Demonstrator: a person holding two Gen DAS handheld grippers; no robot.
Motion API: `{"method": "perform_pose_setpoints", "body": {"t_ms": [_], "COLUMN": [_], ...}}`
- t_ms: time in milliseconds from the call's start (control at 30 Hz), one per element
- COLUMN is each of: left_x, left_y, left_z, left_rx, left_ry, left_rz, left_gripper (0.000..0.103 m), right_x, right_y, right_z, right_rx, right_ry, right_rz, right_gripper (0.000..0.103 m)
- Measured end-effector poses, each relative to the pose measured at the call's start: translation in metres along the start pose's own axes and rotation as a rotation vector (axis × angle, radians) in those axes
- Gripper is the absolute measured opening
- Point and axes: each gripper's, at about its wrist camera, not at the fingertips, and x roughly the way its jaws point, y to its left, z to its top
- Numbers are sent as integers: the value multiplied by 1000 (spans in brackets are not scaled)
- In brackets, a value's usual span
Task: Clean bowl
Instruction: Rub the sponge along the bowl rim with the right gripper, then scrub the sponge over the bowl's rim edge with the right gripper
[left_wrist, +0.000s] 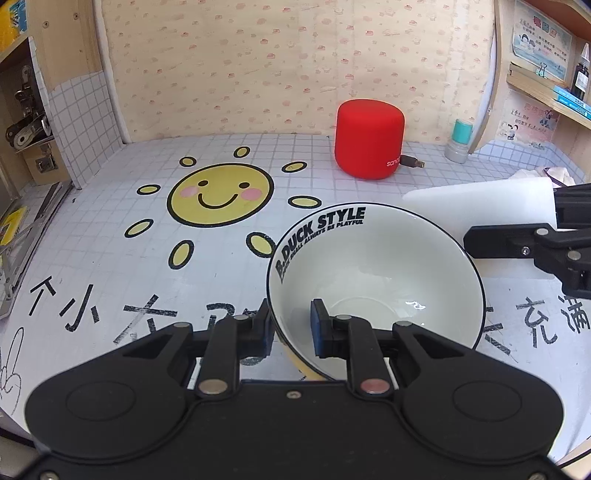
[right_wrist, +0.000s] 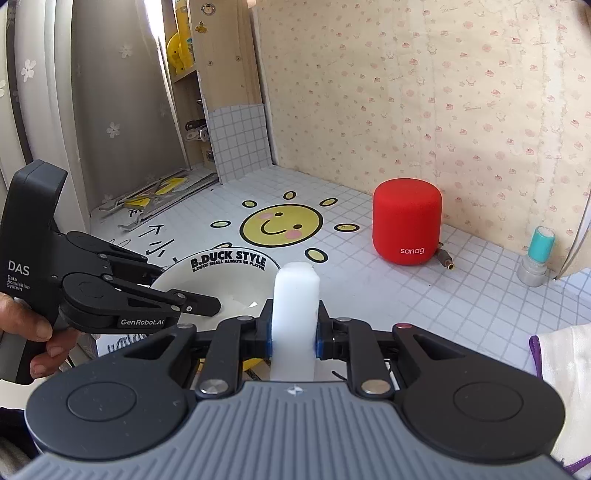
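Left gripper (left_wrist: 291, 328) jaws clamp the near rim of the bowl (left_wrist: 376, 273) on the bench (left_wrist: 110, 258), right gripper (right_wrist: 294, 334) jaws clamped on a white block (right_wrist: 295, 295) at its 3 o'clock; pressing risks tipping the rim-held bowl.

The bowl (left_wrist: 376, 273) looks like glossy glazed ceramic, catching a bright glint. The red speaker (left_wrist: 369, 138) has a matt, soft-looking skin. The white bottle (right_wrist: 295, 306) is dull translucent plastic. The left gripper (left_wrist: 291, 328) is matt black plastic with metal pins.
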Motion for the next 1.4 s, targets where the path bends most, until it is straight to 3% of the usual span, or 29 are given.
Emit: {"method": "perform_pose_setpoints", "body": {"t_ms": [200,367,733,867,1033,1267,1400], "left_x": [-1,-4,20,27,20,8,4], "left_y": [3,17,23,24,21,25,20], "left_z": [1,8,31,30,21,8,2], "left_rx": [42,92,189,164,112,-77,-108], "left_ry": [8,-38,17,45,29,41,26], "left_rz": [-23,-28,-192,-247,-199,-120,-72], "left_gripper": [22,35,35,23,19,15,15], "right_x": [1,4,7,9,13,23,27], "right_y": [-1,-4,-5,-4,-6,-11,-12], "right_z": [-3,-3,-4,-1,6,18,25], "right_rx": [21,26,18,10,2,-11,-15], "right_ry": [3,7,19,17,21,28,27], "right_rz": [-3,1,3,4,3,-1,3], "right_gripper": [21,21,21,21,21,21,21]}}
